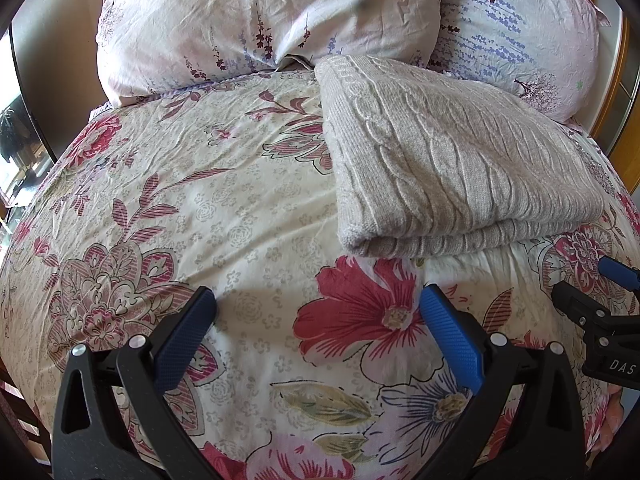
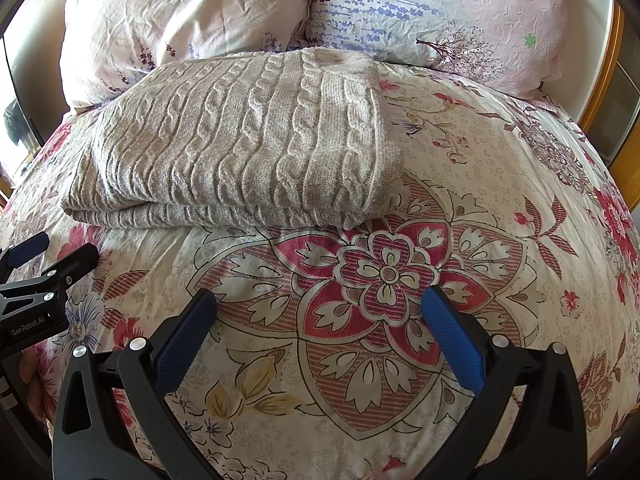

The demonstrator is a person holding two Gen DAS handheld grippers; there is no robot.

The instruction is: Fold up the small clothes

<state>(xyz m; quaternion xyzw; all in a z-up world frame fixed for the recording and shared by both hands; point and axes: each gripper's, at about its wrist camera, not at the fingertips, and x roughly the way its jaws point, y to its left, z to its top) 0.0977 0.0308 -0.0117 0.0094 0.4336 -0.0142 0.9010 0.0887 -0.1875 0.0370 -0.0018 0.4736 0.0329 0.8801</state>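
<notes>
A beige cable-knit sweater (image 1: 452,160) lies folded into a thick rectangle on the floral bedspread (image 1: 224,208), its folded edge facing me. In the right wrist view the sweater (image 2: 240,140) sits up and to the left. My left gripper (image 1: 318,300) is open, a short way in front of the sweater's near left corner, with only bedspread between its blue pads. My right gripper (image 2: 318,300) is open too, below the sweater's right end, over the bedspread (image 2: 480,184). Each gripper shows at the edge of the other's view: the right one (image 1: 588,280), the left one (image 2: 52,252).
Two floral pillows (image 1: 260,20) (image 1: 520,28) lean at the head of the bed behind the sweater. A wooden headboard edge (image 2: 624,128) runs along the right. A mirror or window edge (image 1: 20,128) stands at the left. Part of a hand (image 2: 32,364) shows at the lower left.
</notes>
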